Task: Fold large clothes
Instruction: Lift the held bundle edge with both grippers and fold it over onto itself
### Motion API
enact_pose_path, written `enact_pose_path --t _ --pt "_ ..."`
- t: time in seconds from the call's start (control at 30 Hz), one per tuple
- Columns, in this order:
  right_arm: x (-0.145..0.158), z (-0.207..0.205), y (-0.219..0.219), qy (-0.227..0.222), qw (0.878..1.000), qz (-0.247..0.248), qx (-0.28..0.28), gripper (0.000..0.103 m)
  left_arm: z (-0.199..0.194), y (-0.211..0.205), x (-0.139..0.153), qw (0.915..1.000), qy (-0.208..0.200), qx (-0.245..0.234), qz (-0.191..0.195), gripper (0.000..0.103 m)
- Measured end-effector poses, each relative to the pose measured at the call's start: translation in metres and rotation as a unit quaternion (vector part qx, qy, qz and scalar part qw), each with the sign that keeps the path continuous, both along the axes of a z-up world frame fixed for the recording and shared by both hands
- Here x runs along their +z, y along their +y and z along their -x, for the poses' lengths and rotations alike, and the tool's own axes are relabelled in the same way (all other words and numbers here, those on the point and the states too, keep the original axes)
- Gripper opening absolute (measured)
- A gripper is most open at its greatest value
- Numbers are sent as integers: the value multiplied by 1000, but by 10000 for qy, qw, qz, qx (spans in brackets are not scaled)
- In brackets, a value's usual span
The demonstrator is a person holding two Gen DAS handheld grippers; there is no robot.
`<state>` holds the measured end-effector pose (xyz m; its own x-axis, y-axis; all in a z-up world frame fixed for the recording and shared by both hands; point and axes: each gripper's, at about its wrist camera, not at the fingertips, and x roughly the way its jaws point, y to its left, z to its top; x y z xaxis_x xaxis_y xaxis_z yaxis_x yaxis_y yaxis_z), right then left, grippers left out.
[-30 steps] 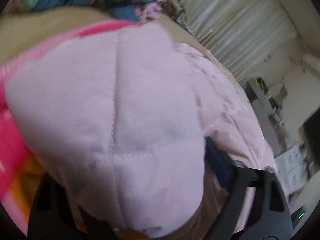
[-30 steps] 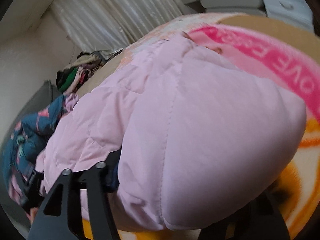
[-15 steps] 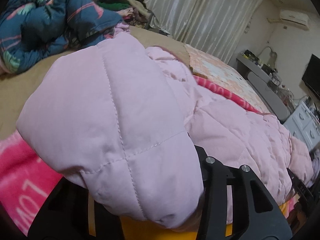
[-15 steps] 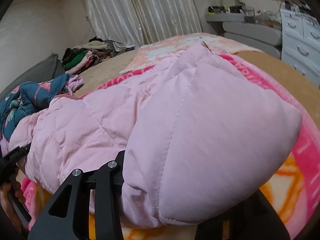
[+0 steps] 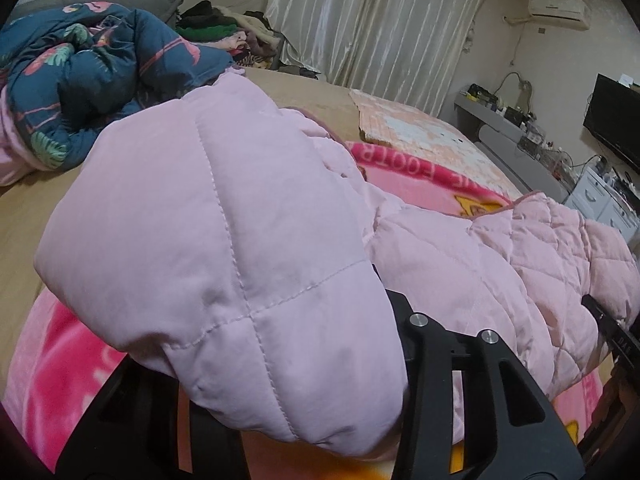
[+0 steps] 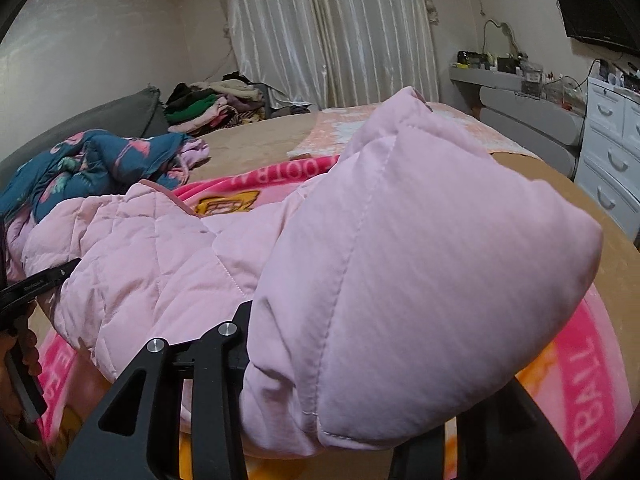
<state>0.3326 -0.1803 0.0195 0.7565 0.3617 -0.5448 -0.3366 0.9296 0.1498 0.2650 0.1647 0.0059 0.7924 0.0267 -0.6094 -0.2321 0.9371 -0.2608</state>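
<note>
- Pink quilted jacket (image 5: 224, 240): padded, pale pink, stretched between the two grippers above the bed; a thick puffed end fills the foreground of each wrist view, and the diamond-stitched middle (image 6: 132, 248) sags between them toward the blanket
- Left gripper (image 5: 288, 412): black fingers closed onto one puffed end of the jacket; fabric bulges over and hides the fingertips, only the finger on the right of that view is plainly seen
- Right gripper (image 6: 340, 408): black fingers clamped on the other puffed end; cloth drapes over the tips, the finger on the left of that view is exposed with two bolts
- Pink blanket (image 6: 592, 364): fleece, bright pink with yellow-orange print and pale lettering, spread on the bed beneath the jacket
- Bed (image 5: 36, 204): tan sheet, bare along the near and far edges
- Blue floral quilt (image 5: 92, 76): crumpled at the head of the bed, well apart from the jacket's held ends
- Clothes pile (image 6: 212, 108): mixed dark, green and pale garments by the curtain
- Curtain (image 6: 332, 36): pale, glossy, pleated
- White drawers (image 6: 612, 160): at the right of the bed
- Television (image 5: 616, 116): dark screen on the wall
</note>
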Motion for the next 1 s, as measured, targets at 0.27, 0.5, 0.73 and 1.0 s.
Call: enact_pose_path --t 0.27,0.5,0.73,1.0 --pt "2 54 -17 -12 10000 29 57 37 45 -5 1 9999 29 -68 -85 34" --pt "-2 86 -26 4 10000 5 34 37 71 -7 -2 9998 41 -72 -162 34" --pt "-4 104 -28 -13 10000 14 13 37 89 -6 -8 9998 40 -93 -185 34" --pt "-11 131 -38 3 10000 52 -16 37 103 -6 -15 9995 85 -129 -276 34"
